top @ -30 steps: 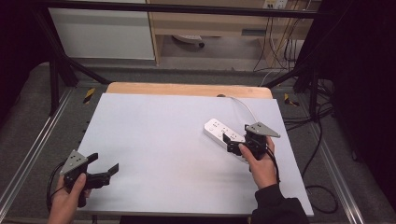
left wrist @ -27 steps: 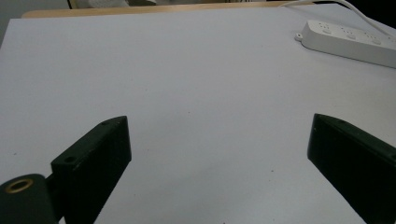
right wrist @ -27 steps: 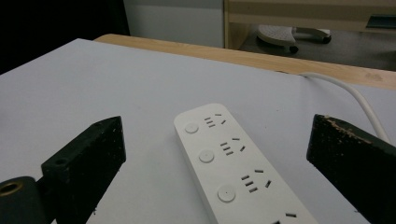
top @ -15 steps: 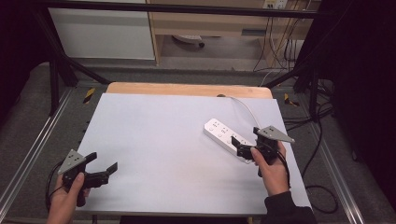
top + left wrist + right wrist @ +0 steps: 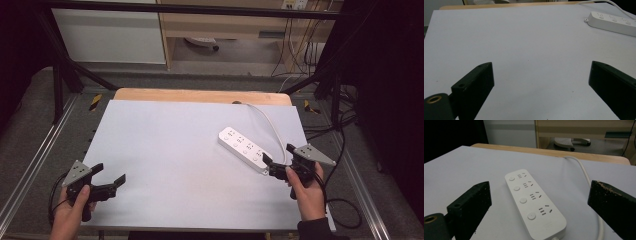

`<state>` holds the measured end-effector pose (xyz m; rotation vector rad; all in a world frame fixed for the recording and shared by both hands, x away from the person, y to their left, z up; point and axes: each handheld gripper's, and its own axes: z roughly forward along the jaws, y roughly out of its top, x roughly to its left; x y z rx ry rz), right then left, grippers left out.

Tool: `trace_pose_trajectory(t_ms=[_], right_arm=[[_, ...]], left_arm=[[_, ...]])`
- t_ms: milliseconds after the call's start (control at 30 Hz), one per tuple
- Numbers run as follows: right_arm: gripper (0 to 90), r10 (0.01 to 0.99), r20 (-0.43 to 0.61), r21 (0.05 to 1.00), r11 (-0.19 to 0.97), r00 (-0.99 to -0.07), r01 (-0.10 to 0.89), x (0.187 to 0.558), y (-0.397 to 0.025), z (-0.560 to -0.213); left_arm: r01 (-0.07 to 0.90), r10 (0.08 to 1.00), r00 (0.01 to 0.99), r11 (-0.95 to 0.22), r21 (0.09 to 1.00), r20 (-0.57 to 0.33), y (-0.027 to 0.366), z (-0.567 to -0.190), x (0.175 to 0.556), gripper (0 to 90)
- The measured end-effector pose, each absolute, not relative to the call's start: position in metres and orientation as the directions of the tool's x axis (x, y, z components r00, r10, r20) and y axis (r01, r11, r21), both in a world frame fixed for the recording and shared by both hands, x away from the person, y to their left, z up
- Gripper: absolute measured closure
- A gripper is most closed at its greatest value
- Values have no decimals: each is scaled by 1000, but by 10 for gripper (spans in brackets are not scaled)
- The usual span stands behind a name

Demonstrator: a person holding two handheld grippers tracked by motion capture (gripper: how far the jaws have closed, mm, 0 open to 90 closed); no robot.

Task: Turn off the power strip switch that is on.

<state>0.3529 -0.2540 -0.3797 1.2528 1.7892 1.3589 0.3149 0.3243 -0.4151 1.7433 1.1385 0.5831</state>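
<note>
Two claws are in play, and the right claw [image 5: 278, 162] carries the work: it sits just behind the near end of the white power strip [image 5: 245, 149], jaws spread wide with nothing between them. In the right gripper view the strip [image 5: 534, 202] lies straight ahead of those jaws, centred in the gap but beyond their tips, so I judge the step to be the approach before a grasp, not the grasp itself. The next move likely calls for pushing forward until the jaws straddle the strip's two long sides, then closing squarely across its width; an off-centre pinch near the end could let it swivel.

The strip is a flat, rounded-corner bar of smooth, slightly glossy plastic with four socket groups, each beside a round button. Its white cord [image 5: 267, 125] leaves the end nearest the claw, curves off to the claw's right and runs away toward the far edge of the counter [image 5: 165, 150], which is a matte, pale grey sheet with a wooden border showing beyond it. The hard plastic looks slippery against the worn, speckled jaw faces.

The left claw [image 5: 111, 176] rests well away to the side, jaws likewise apart and empty, pointing toward the strip [image 5: 614, 21] across bare surface.
</note>
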Motion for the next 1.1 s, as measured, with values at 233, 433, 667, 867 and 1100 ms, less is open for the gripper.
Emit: trace_pose_trajectory(t_ms=[233,433,667,867,1100], right_arm=[[52,912,94,938,53,-399,341,345,-263,-383],[49,916,98,941,43,-390,337,338,-273,-385],[51,926,92,938,43,-366,344,333,-286,-396],[49,931,98,933,37,-353,357,330,-294,-408],[46,932,92,909,66,-352,412,326,-299,-429]], left_arm=[[436,886,454,-126,891,-97,324,-415,315,61],[439,886,452,-124,890,-99,324,-415,315,62],[439,885,455,-126,890,-99,324,-415,315,61],[445,885,455,-131,886,-98,324,-416,315,62],[443,886,455,-135,886,-93,324,-416,315,62]])
